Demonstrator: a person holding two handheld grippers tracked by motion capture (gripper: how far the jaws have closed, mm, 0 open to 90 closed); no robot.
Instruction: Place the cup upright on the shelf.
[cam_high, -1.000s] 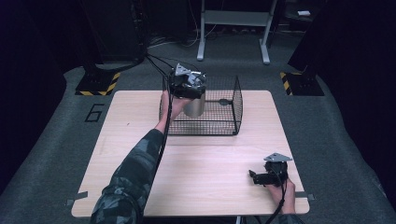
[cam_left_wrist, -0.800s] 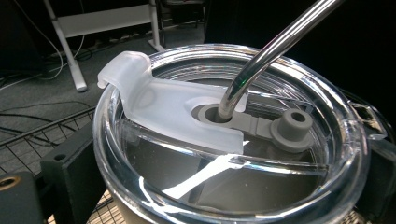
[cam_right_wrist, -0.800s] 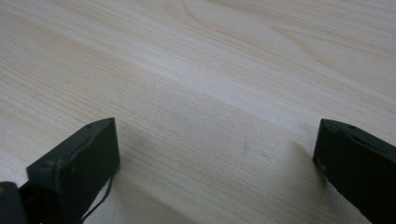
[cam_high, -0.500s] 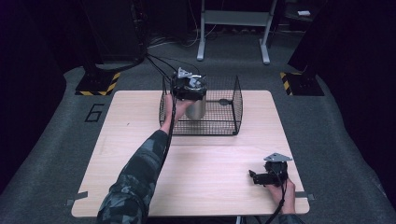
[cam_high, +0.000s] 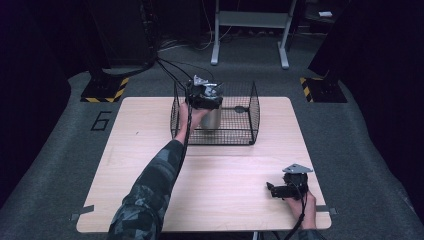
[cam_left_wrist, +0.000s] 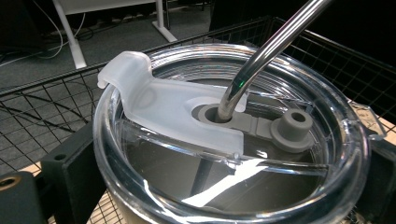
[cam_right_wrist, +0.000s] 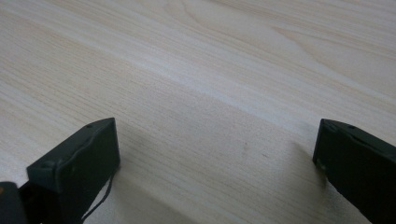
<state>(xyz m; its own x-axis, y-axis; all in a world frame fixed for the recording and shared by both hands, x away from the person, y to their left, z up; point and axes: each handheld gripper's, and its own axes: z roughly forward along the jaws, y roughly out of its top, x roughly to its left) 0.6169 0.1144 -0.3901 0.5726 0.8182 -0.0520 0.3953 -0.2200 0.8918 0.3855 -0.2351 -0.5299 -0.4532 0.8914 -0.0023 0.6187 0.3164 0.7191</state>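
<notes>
Dark room, grey carpet, pale wooden worktop (cam_high: 150, 150) with a black wire basket (cam_high: 239, 131) at the far edge.

Left gripper (cam_high: 204, 97) up at the basket's near-left part, clamped from above around a steel tumbler (cam_high: 212, 119). Tumbler right between the jaws, upright, in the basket's left half; whether resting on the mesh or lifted, cannot tell. Through the left gripper view: clear lid (cam_left_wrist: 233, 140) directly ahead and very close, black jaws pressed against the cup's sides just under the rim. Frosted flap (cam_left_wrist: 163, 107) raised across the lid's upper left, grey plug (cam_left_wrist: 289, 128) to the right of centre, metal straw (cam_left_wrist: 271, 51) rising through the lid's hole and leaning away to the upper right. Basket wire behind and to both sides of the cup.

Right gripper (cam_high: 275, 190) low at the near-right corner of the worktop, well apart from the basket, held in a hand (cam_high: 304, 205). Jaws spread wide in the right gripper view, bare wood grain between them, nothing pinched.
</notes>
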